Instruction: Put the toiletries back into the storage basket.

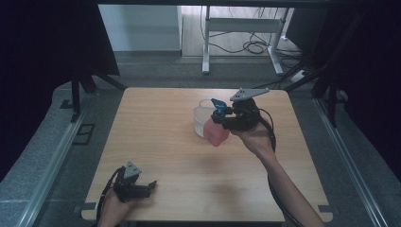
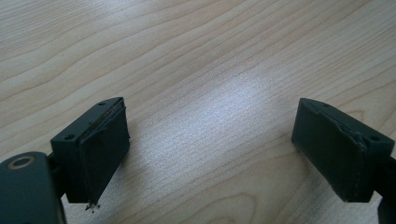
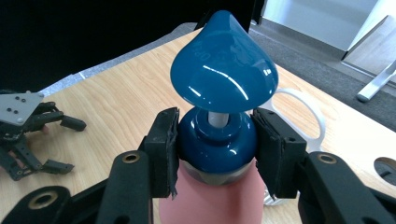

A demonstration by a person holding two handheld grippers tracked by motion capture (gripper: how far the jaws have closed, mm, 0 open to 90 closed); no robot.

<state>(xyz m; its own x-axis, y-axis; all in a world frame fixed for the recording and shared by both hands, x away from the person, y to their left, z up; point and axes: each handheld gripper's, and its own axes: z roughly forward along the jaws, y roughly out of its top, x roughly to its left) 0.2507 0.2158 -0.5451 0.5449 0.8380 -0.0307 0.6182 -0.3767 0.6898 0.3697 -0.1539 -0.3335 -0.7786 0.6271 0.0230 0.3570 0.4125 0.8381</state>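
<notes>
Down at the near edge of the wooden table [image 1: 156, 189], the left gripper [image 1: 138, 188] sits low on the boards, held in the person's left hand [image 1: 111, 208], its cable looping off the front. Through the left gripper view, its jaws are spread wide with nothing but bare wood grain between them. That one is idle.

Moving up the table, the action belongs to the right gripper [image 3: 215, 149]. Its jaws are pinched on the blue collar of a pump bottle [image 3: 217, 140], just under the broad blue pump head, with the pink body hanging below. In the high view the bottle [image 1: 217, 130] is lifted and tilted, sitting up against a clear plastic container [image 1: 202, 118] near the middle-far part of the table. Whether the bottle's base touches that container, I can't tell from here.

Just behind the bottle in the right gripper view, a white loop handle [image 3: 303, 109] peeks out, likely part of that container.

Now the risks. The grip is on a glossy, rounded collar, so the bottle could swivel or slide down between the pads, especially with the heavier pink body hanging at an angle. Squeezing upward could also press the pump head and squirt the contents. And the light container looks easy to nudge or tip if the bottle swings into its wall.

Beyond the table, a desk frame and loose cables sit on the floor.
</notes>
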